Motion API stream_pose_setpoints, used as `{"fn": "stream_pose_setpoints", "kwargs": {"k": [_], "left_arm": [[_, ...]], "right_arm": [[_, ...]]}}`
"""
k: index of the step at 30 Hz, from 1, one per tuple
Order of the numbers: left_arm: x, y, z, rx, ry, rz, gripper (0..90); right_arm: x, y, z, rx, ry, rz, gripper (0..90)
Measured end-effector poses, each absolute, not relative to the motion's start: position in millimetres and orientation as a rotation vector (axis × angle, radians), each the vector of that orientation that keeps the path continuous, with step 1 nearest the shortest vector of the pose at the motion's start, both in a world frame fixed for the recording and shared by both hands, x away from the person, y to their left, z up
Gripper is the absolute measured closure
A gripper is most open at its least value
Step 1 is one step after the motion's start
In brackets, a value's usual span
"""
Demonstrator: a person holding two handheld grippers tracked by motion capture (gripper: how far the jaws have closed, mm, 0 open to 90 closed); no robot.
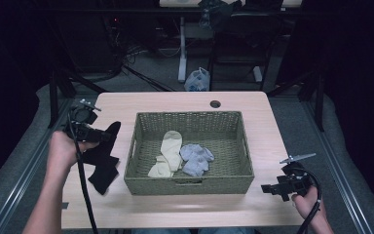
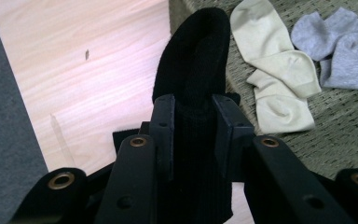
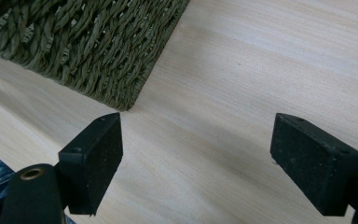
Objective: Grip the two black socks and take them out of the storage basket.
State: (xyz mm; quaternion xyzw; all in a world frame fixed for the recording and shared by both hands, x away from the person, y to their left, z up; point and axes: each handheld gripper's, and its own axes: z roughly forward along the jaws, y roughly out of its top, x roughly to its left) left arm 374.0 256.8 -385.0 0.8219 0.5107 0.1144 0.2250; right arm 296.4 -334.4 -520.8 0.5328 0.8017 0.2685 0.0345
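Left gripper view looks along two black jaws clamped tight on a black sock (image 2: 193, 88), whose free end stands up between the pads and leans toward the woven basket (image 2: 349, 126). From above, the left gripper (image 1: 101, 136) holds that sock just beside the basket's left wall (image 1: 132, 146), with the rest of the dark fabric hanging down to the wooden table (image 1: 175, 100); part of it seems to trail on the tabletop, though whether that is a second sock I cannot tell. Inside the basket lie a cream pair of socks (image 1: 169, 152) and, touching them on the right, a grey pair of socks (image 1: 196, 159). The right gripper (image 1: 271, 189) rests low over the table near the basket's front right corner, its jaws spread wide with nothing between them, bare wood showing in the gap.

Judging by this layout, sorting the socks into the basket is well along: the two light pairs are already in, and the black one is lifted but not yet over the rim. What is left is carrying it across the wall and releasing it inside.
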Motion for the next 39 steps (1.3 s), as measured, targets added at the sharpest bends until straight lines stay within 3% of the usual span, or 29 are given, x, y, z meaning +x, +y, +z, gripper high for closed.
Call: {"fn": "stream_pose_setpoints", "kwargs": {"k": [21, 39], "left_arm": [[362.2, 284.6, -459.6, 2.226, 1.589, 0.262, 71.6], [375.0, 293.8, -530.1, 2.233, 1.751, 0.171, 70.2]], "right_arm": [[296.6, -334.4, -521.0, 1.639, 2.469, 0.819, 16.6], [296.5, -334.3, -521.2, 1.643, 2.461, 0.821, 16.5]]}}
